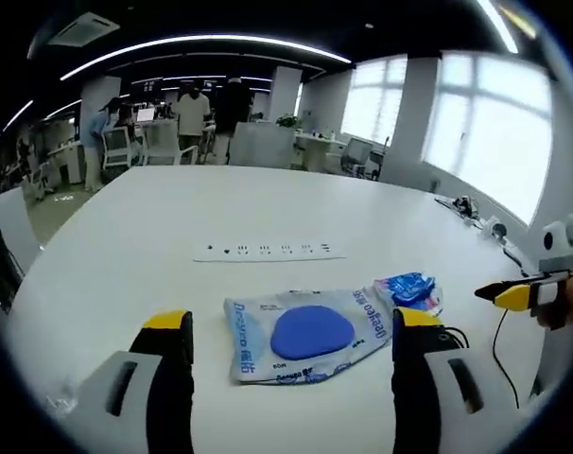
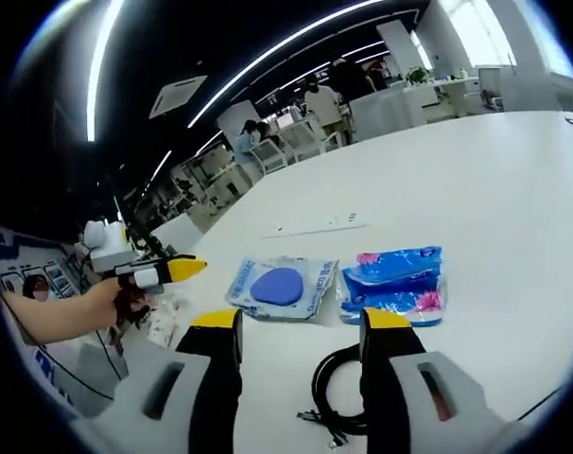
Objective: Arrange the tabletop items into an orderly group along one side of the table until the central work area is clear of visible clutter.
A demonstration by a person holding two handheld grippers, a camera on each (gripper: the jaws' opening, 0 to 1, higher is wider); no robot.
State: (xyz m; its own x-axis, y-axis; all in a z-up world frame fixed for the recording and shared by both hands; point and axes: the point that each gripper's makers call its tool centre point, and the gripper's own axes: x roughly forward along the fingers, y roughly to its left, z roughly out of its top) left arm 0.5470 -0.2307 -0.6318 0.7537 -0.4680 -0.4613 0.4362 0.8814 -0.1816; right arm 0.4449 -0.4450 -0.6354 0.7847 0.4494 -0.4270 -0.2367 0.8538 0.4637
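Both my claws, left [image 1: 285, 333] and right [image 2: 301, 331], hang wide and empty. The pouch [image 1: 307, 334] lies mid-table, tissues [image 2: 393, 284] touching it, cable [image 2: 341, 390] nearer me: all unsorted.

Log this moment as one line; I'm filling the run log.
left gripper: open | right gripper: open | blue-disc pouch, blue pack, cable: on table, ungrasped

An open-plan office was shown. A large white worktop [image 1: 268, 208] with a built-in socket strip [image 1: 268, 251] was seen in the foreground. Desks, office chairs [image 1: 116, 147] and standing people [image 1: 192, 113] were seen behind it, under long ceiling light strips [image 1: 201, 43], a ceiling air vent [image 2: 178, 95] and large windows [image 1: 494, 132].
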